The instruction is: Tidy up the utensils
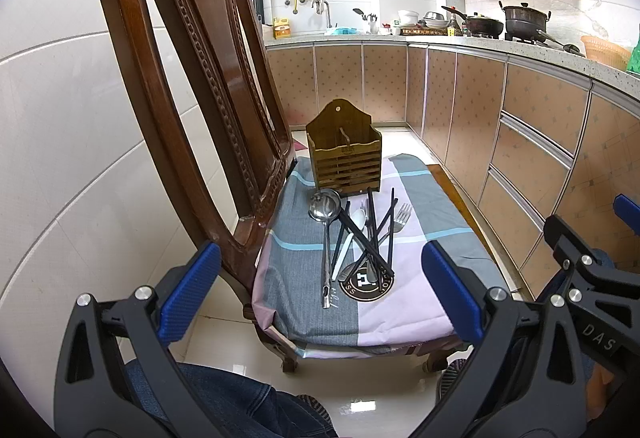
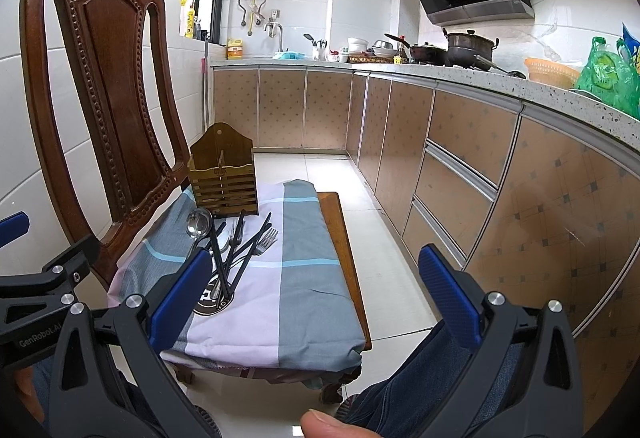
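left gripper (image 1: 320,298) and right gripper (image 2: 316,302) are hovering wide apart, empty | utensils (image 1: 362,238) are lying tangled before the holder (image 1: 344,162) | advice: lift the ladle (image 1: 325,206) first, since it lies clear at the edge

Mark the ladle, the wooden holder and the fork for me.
ladle (image 1: 324,205): left wrist view, on its bowl.
wooden holder (image 1: 346,168): left wrist view, on the slatted front.
fork (image 1: 403,216): left wrist view, on the tines.
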`<act>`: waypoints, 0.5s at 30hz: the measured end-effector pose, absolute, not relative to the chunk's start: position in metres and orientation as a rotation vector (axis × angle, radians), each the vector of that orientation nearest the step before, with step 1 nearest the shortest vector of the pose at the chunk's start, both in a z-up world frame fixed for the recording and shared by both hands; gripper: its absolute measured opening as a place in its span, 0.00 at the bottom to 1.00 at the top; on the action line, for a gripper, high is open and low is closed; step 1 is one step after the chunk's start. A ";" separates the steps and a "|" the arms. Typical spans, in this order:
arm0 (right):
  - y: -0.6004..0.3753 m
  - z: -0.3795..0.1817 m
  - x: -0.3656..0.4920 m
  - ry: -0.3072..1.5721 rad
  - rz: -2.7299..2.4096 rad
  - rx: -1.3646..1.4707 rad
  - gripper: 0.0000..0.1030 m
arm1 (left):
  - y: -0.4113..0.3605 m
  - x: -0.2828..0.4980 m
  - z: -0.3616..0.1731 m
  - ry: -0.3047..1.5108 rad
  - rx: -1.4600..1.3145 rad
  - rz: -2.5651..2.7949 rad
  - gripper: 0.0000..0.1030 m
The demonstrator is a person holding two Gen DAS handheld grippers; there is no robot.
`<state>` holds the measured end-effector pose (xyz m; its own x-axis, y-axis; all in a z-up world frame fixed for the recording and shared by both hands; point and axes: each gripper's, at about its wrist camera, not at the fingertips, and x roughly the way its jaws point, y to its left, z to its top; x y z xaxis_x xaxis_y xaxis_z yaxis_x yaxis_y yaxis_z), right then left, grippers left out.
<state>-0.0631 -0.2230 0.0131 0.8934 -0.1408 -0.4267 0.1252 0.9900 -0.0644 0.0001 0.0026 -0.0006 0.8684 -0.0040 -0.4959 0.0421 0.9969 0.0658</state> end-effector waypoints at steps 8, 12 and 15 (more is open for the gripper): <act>-0.218 0.018 -0.070 0.393 -0.134 -0.065 0.98 | 0.003 0.000 -0.001 0.512 0.082 -0.019 0.96; -0.216 0.020 -0.072 0.375 -0.144 -0.088 0.98 | 0.005 0.000 -0.001 0.510 0.081 -0.013 0.96; -0.217 0.019 -0.071 0.388 -0.135 -0.071 0.98 | 0.005 0.000 -0.002 0.509 0.082 -0.014 0.96</act>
